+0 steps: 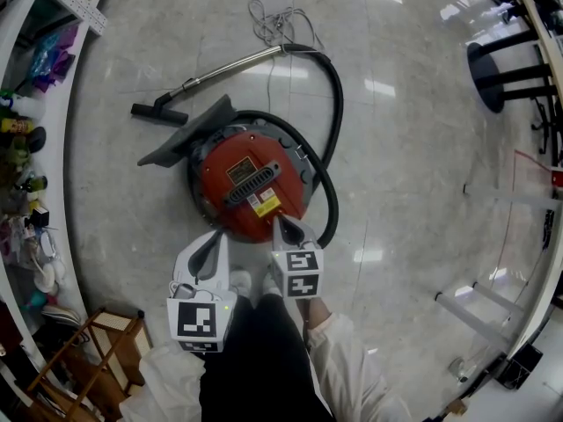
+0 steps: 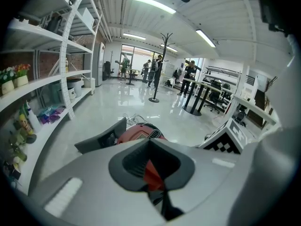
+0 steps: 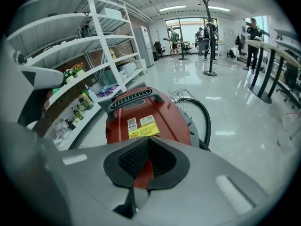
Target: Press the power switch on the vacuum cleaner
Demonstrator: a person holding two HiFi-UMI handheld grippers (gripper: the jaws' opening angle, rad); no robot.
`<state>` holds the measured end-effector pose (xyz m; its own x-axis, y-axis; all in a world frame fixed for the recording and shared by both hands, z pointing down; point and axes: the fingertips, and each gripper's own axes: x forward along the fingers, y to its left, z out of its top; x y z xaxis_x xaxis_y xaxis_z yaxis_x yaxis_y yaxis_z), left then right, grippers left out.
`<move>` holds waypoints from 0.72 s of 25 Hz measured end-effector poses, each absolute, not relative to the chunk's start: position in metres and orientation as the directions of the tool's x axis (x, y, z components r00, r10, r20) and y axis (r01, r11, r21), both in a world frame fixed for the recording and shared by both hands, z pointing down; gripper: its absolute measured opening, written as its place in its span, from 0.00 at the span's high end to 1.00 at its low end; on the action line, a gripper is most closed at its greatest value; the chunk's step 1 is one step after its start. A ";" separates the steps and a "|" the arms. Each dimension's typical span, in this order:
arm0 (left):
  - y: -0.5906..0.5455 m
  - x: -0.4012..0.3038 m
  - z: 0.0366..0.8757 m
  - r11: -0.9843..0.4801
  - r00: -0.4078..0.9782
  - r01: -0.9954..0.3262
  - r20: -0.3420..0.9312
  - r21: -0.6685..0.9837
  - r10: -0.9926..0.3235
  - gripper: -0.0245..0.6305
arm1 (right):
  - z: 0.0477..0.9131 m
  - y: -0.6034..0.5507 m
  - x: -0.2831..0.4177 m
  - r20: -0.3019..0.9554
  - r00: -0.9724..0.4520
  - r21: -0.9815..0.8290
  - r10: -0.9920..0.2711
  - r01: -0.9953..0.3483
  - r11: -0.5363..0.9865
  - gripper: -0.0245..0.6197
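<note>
Red, round vacuum cleaner [image 1: 230, 161] is carrying a black handle [image 1: 252, 184] and yellow label [image 1: 267, 205]. From 6 o'clock, the left gripper [image 1: 218, 236] and right gripper [image 1: 280, 223] are pointing at it, jaws together and empty.

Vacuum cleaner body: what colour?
Red body, with a dark handle and a yellow label. Shows best in the right gripper view.

Vacuum cleaner [image 1: 251, 178] on the floor [image 1: 405, 148] before me
My right gripper [image 1: 282, 226] is at its near edge, my left gripper [image 1: 214, 241] just left of that; wand [image 1: 224, 69] behind, shelves [image 1: 54, 174] far left.
</note>
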<state>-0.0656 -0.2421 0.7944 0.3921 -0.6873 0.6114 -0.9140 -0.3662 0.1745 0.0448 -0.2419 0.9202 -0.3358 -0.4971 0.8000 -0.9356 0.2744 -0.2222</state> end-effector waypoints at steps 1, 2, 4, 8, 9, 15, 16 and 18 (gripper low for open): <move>-0.242 -0.066 0.795 -0.366 0.391 -0.914 0.612 0.173 -0.687 0.96 | 0.920 -0.242 0.045 0.801 -0.332 -0.216 -0.498 -0.936 0.276 0.96; -0.242 -0.066 0.795 -0.366 0.390 -0.915 0.613 0.172 -0.687 0.96 | 0.920 -0.241 0.045 0.802 -0.329 -0.212 -0.498 -0.937 0.277 0.96; -0.243 -0.066 0.794 -0.366 0.390 -0.915 0.612 0.171 -0.688 0.96 | 0.920 -0.241 0.045 0.803 -0.326 -0.211 -0.499 -0.938 0.274 0.96; -0.244 -0.066 0.792 -0.367 0.391 -0.914 0.612 0.172 -0.688 0.96 | 0.919 -0.240 0.045 0.803 -0.319 -0.209 -0.503 -0.942 0.264 0.96; -0.244 -0.065 0.792 -0.368 0.392 -0.914 0.612 0.172 -0.687 0.96 | 0.919 -0.240 0.046 0.804 -0.318 -0.209 -0.503 -0.942 0.263 0.96; -0.243 -0.061 0.794 -0.373 0.395 -0.912 0.614 0.172 -0.683 0.96 | 0.920 -0.241 0.049 0.805 -0.320 -0.208 -0.500 -0.941 0.268 0.96; -0.243 -0.061 0.794 -0.372 0.395 -0.912 0.615 0.172 -0.683 0.96 | 0.921 -0.241 0.049 0.805 -0.322 -0.207 -0.498 -0.939 0.273 0.96; -0.242 -0.061 0.794 -0.371 0.394 -0.913 0.616 0.172 -0.683 0.96 | 0.922 -0.241 0.049 0.805 -0.329 -0.211 -0.495 -0.937 0.279 0.96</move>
